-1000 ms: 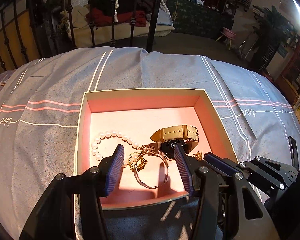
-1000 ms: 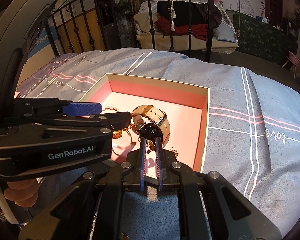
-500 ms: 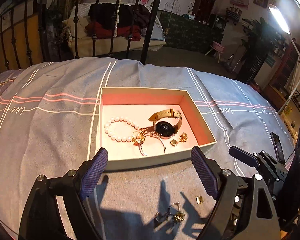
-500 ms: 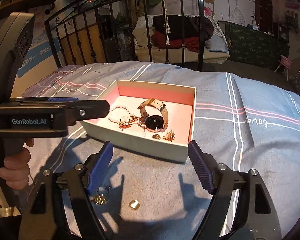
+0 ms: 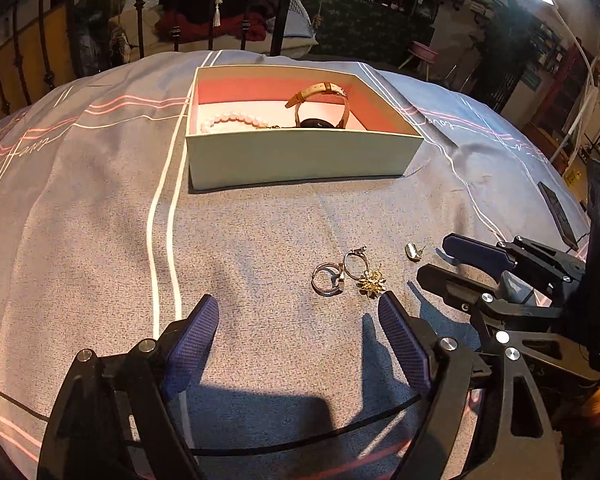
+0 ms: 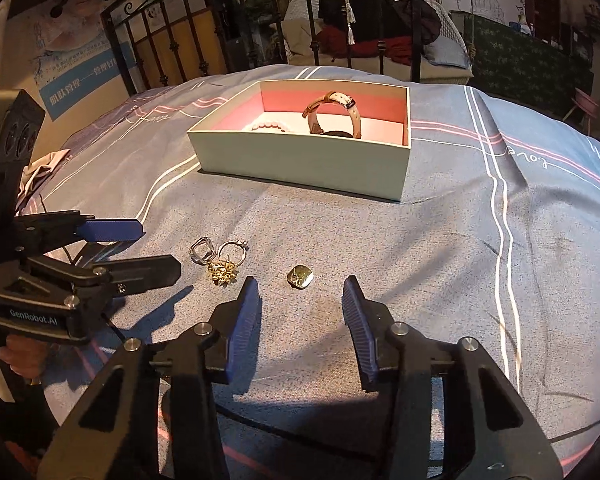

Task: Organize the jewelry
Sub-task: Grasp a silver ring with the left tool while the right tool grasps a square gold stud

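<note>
Hovering low over the bed (image 5: 100, 208), both tools are spread wide and hold nothing. On the left, the left tool (image 5: 298, 320) hangs over bare cover, its right pad just near of the small cluster: two silver rings (image 5: 328, 278) touching each other, and a gold flower piece (image 5: 373, 283) against them. Right of that lies a small gold earring (image 6: 300, 276), apart from the cluster and just beyond the gap of the right tool (image 6: 300, 300). Far across the bed sits the box (image 6: 300, 160), pink inside, with a tan-strapped watch (image 6: 336, 114) standing on edge and a pearl bracelet (image 5: 234, 120) to its left.

The step in hand looks like picking up the loose pieces left outside the box. The earring is the best lined up; the right tool would need to drop a little, advance, and pinch it flat against soft cloth, which may give and let it slip.

Readable writing: "GenRobot.AI" on the left tool's body, and a looping "love" on the bed cover at far right. The blue poster's characters are too small to make out reliably.
</note>
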`<action>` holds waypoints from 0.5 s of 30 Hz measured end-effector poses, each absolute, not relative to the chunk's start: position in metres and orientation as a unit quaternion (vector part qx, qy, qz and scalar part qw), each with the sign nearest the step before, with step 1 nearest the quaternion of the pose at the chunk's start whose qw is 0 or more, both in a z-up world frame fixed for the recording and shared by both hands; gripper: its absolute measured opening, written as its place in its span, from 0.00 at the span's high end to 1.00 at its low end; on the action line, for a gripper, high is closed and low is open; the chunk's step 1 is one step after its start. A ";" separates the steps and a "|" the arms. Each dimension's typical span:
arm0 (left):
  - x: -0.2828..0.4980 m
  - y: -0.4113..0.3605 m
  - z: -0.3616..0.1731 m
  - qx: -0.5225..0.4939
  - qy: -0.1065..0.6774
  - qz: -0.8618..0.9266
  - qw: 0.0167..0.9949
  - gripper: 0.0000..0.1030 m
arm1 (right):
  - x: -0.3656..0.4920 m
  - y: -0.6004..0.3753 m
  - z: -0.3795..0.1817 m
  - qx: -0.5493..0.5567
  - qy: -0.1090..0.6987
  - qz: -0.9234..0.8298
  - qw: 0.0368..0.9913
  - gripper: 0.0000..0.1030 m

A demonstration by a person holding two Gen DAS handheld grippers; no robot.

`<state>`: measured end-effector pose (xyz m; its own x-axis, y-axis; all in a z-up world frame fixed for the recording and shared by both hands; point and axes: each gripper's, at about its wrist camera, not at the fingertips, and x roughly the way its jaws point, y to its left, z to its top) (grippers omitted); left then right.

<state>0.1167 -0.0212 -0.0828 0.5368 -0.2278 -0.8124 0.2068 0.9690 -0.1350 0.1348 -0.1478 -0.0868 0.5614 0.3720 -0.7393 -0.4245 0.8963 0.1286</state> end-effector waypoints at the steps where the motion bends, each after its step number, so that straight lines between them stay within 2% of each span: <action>1: 0.118 -0.026 -0.084 0.005 0.466 -0.120 0.877 0.27 | 0.136 -0.147 -0.087 -0.033 0.412 0.226 0.882 0.56; 4: 0.125 -0.039 -0.090 0.055 0.469 -0.103 0.876 0.34 | 0.138 -0.144 -0.089 -0.039 0.415 0.226 0.880 0.56; 9: 0.137 -0.043 -0.093 0.074 0.463 -0.096 0.878 0.46 | 0.142 -0.140 -0.092 -0.048 0.422 0.230 0.876 0.56; 11: 0.138 -0.045 -0.094 0.079 0.457 -0.099 0.881 0.58 | 0.144 -0.138 -0.093 -0.052 0.423 0.232 0.875 0.56; 15: 0.136 -0.046 -0.094 0.079 0.449 -0.103 0.884 0.68 | 0.148 -0.133 -0.095 -0.061 0.424 0.233 0.873 0.56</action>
